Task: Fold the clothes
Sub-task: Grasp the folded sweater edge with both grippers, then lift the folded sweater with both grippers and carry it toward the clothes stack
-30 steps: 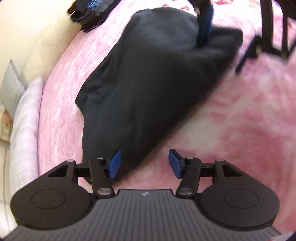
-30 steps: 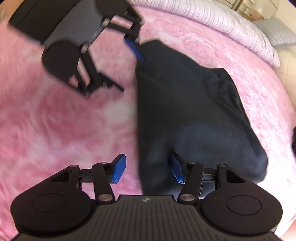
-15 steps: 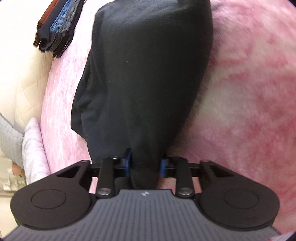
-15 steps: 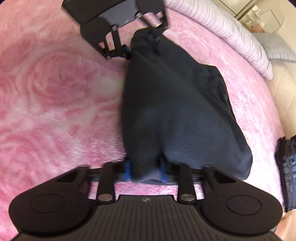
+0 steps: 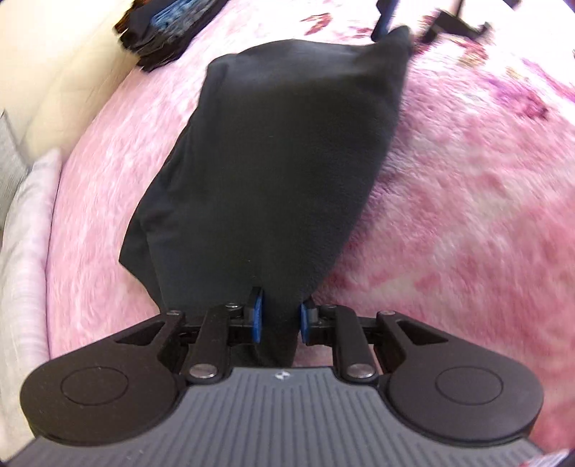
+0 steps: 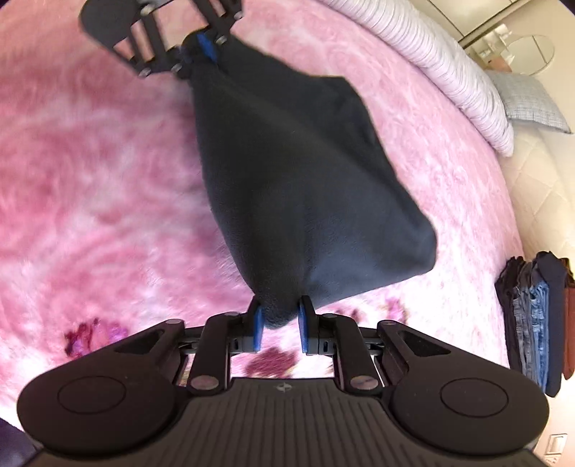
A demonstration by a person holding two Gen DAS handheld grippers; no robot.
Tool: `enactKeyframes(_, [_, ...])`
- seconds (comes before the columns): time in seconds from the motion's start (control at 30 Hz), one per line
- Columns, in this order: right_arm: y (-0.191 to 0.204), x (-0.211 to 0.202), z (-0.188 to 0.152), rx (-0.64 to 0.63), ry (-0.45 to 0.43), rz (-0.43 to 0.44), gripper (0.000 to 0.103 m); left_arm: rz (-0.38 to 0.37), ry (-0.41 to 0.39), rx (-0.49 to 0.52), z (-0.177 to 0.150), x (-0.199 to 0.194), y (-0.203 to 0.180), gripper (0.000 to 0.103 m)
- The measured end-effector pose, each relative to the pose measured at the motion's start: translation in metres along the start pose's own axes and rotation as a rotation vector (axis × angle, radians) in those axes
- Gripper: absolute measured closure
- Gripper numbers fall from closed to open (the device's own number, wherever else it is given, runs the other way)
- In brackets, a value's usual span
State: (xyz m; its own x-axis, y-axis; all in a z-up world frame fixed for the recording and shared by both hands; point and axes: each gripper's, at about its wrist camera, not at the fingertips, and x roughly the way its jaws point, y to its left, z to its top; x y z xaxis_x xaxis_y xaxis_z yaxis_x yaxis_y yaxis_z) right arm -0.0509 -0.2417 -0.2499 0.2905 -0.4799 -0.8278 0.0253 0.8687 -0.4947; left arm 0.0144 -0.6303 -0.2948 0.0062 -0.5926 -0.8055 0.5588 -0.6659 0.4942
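Note:
A black fleece garment [image 5: 280,172] hangs folded between my two grippers above the pink bed cover. My left gripper [image 5: 278,319] is shut on one corner of it, cloth bunched between the blue pads. My right gripper [image 6: 278,321] is shut on the opposite corner of the black garment [image 6: 298,186]. In the right wrist view the left gripper [image 6: 201,50] shows at the far end, pinching the cloth. The right gripper [image 5: 391,28] is only partly seen at the top of the left wrist view. The lower fold sags toward the bed.
A pink rose-patterned plush cover [image 6: 90,179] spreads under everything. A stack of folded clothes [image 6: 539,319] lies near the bed's edge, also the stack [image 5: 165,32] at top left. A striped pillow [image 6: 438,68] and a grey checked cushion [image 6: 532,104] lie along the cream padded edge.
Both grippers went from open beside the garment to shut on its corners, then lifted it off the cover and carried it toward the stack.

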Motion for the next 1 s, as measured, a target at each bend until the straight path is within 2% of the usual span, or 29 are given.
enactKeyframes(0.03, [0.011,0.0,0.0,-0.008,-0.012,-0.032,0.055,0.001,-0.001,-0.003,0.001,0.0,0.001,0.087])
enactKeyframes(0.07, [0.022,0.0,0.001,-0.016,-0.027,-0.065,0.043,0.002,-0.002,-0.006,0.001,0.0,0.001,0.087])
enactKeyframes(0.23, [0.059,0.009,0.013,-0.021,-0.079,-0.161,0.04,0.021,-0.008,0.003,0.001,-0.003,-0.002,0.087])
enactKeyframes(0.4, [0.059,0.034,0.03,-0.04,-0.131,-0.252,0.039,0.04,-0.014,0.011,0.0,-0.006,-0.006,0.087])
enactKeyframes(0.5, [0.047,0.047,0.036,-0.045,-0.147,-0.242,0.047,0.052,-0.017,0.016,0.0,-0.008,-0.008,0.085])
enactKeyframes(0.57, [0.036,0.046,0.034,-0.026,-0.154,-0.187,0.064,0.062,-0.02,0.024,0.0,-0.009,-0.01,0.08])
enactKeyframes(0.67, [0.021,0.033,0.029,0.006,-0.183,-0.143,0.078,0.128,-0.036,0.123,-0.001,-0.006,-0.022,0.061])
enactKeyframes(0.77, [0.005,0.018,0.031,0.034,-0.19,-0.108,0.081,0.204,-0.039,0.244,0.0,0.004,-0.031,0.057])
enactKeyframes(0.83, [-0.004,0.01,0.033,0.04,-0.189,-0.096,0.081,0.229,-0.014,0.268,0.002,0.015,-0.027,0.057])
enactKeyframes(0.87, [-0.006,0.007,0.032,0.04,-0.188,-0.093,0.081,0.238,-0.002,0.277,0.003,0.02,-0.025,0.059])
enactKeyframes(0.9, [-0.008,0.006,0.032,0.037,-0.187,-0.091,0.081,0.221,0.008,0.266,0.003,0.024,-0.021,0.074])
enactKeyframes(1.0, [-0.002,0.005,0.028,0.007,-0.182,-0.102,0.081,0.181,0.018,0.232,0.003,0.029,-0.011,0.09])
